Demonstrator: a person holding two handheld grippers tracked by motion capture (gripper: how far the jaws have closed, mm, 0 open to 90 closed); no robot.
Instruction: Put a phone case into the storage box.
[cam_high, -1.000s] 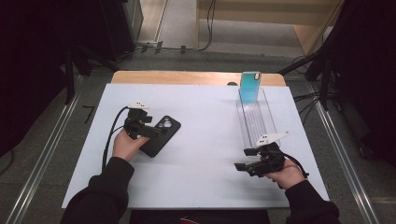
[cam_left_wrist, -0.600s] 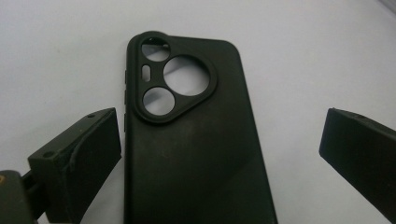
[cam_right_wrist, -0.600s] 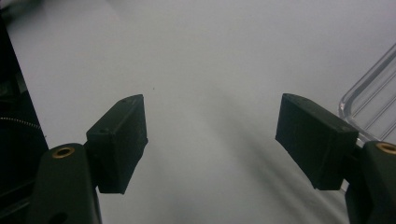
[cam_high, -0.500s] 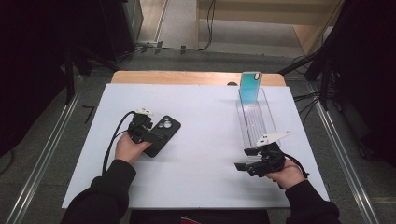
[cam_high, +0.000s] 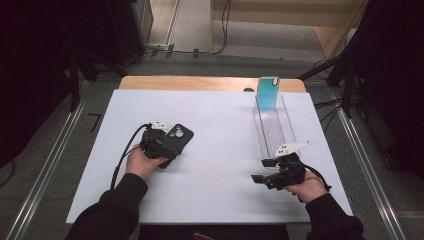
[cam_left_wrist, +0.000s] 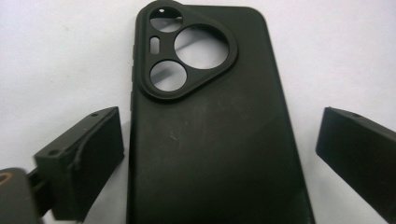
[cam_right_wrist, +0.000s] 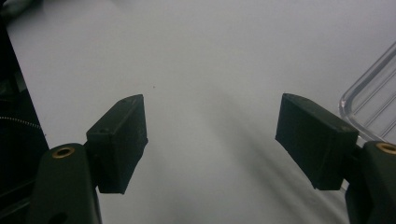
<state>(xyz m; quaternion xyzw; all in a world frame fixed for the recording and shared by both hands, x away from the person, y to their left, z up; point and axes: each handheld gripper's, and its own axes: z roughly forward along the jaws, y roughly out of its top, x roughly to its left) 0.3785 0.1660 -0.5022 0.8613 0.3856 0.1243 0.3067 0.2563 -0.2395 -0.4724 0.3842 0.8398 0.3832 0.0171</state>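
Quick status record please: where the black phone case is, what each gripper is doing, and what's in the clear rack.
black phone case: flat on the white table, camera cutout facing up
left gripper: open, jaws either side of the case, not clamped
right gripper: open, over bare table beside the clear rack
clear rack: one teal phone case upright at its far end

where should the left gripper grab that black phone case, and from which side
Across its two long edges, at the plain lower half below the camera cutout. The black phone case lies flat, back up, on the white table, and the left gripper already straddles it, jaws open beside each long edge. Coming from the case's bottom end, it probably only needs to close.
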